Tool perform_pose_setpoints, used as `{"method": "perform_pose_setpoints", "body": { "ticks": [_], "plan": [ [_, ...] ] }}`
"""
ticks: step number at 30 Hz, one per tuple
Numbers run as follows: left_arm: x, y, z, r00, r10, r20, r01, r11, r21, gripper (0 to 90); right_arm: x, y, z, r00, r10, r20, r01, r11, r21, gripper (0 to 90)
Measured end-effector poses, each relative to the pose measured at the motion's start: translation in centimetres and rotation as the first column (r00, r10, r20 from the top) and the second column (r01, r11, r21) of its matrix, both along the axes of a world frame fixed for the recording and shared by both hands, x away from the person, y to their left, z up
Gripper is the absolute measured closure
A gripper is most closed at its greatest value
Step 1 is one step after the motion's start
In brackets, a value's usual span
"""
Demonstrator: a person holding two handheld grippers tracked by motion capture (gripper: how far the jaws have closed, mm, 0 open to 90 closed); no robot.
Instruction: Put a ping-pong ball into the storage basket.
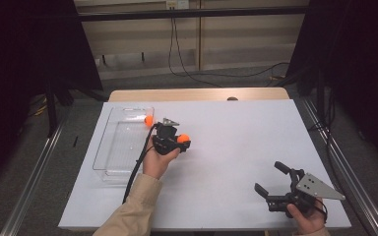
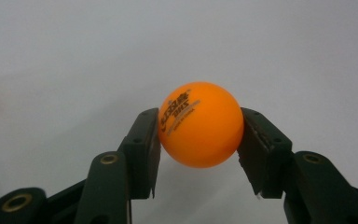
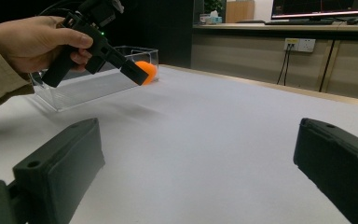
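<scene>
Held ball: an orange ping-pong ball [image 2: 200, 125] sits clamped between the two pads of the left gripper [image 1: 181, 141], just right of the clear bin [image 1: 109, 147] and above the white table sheet [image 1: 226, 147]. The pads press its sides at mid-height, so its printed logo faces the camera.

Left gripper: jaws closed on the ball, as tight as a round shell allows; I judge it is held off the sheet so it can be carried over the bin's near wall.

Second ball: another orange ball [image 1: 148, 120] lies inside the bin at its far right corner. This suggests that balls are being gathered there.

Clear bin: open-topped and low-walled, on the left part of the sheet, within easy reach of the left hand [image 1: 156, 161].

Right gripper: [image 1: 268, 181] well right of the bin, near the sheet's front edge, jaws spread wide with nothing between them. It looks parked out of the way, angled towards the bin.
</scene>
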State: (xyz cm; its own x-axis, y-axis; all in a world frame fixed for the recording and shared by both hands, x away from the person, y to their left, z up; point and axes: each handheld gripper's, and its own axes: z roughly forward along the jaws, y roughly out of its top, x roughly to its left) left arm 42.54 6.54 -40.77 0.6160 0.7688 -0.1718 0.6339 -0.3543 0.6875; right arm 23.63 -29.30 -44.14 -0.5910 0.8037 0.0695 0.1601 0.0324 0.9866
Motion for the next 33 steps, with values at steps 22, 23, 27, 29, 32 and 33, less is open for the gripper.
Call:
{"method": "perform_pose_setpoints", "body": {
  "ticks": [22, 23, 27, 29, 32, 33],
  "plan": [
    [0.1, 0.9, 0.7, 0.9999, 0.003, -0.01, -0.003, 0.9999, -0.01, 51.0, 0.0, 0.0, 0.0, 1.0, 0.002, 0.0, -0.002, 1.0, 0.001, 0.8],
    [0.1, 0.9, 0.7, 0.9999, 0.002, -0.012, -0.003, 0.9999, -0.01, 51.0, 0.0, 0.0, 0.0, 1.0, 0.002, 0.0, -0.002, 1.0, 0.001, 0.8],
    [0.1, 1.0, 0.8, 0.9999, 0.008, -0.014, -0.008, 0.9999, -0.009, 51.0, 0.0, 0.0, 0.0, 1.0, 0.002, 0.0, -0.002, 1.0, -0.002, 0.8],
    [0.1, 1.0, 0.8, 0.9998, 0.011, -0.014, -0.011, 0.9999, -0.013, 51.0, 0.0, 0.0, 0.0, 1.0, 0.001, 0.0, -0.001, 1.0, 0.0, 0.8],
    [0.1, 1.1, 1.0, 0.9999, 0.012, -0.013, -0.012, 0.9999, -0.012, 51.0, 0.0, 0.0, 0.0, 1.0, 0.001, 0.001, -0.001, 1.0, 0.0, 0.8],
    [0.1, 1.2, 1.0, 0.9998, 0.014, -0.011, -0.014, 0.9999, -0.01, 50.9, 0.0, 0.0, 0.0, 1.0, 0.002, 0.001, -0.002, 1.0, 0.0, 0.8]
  ]
}}
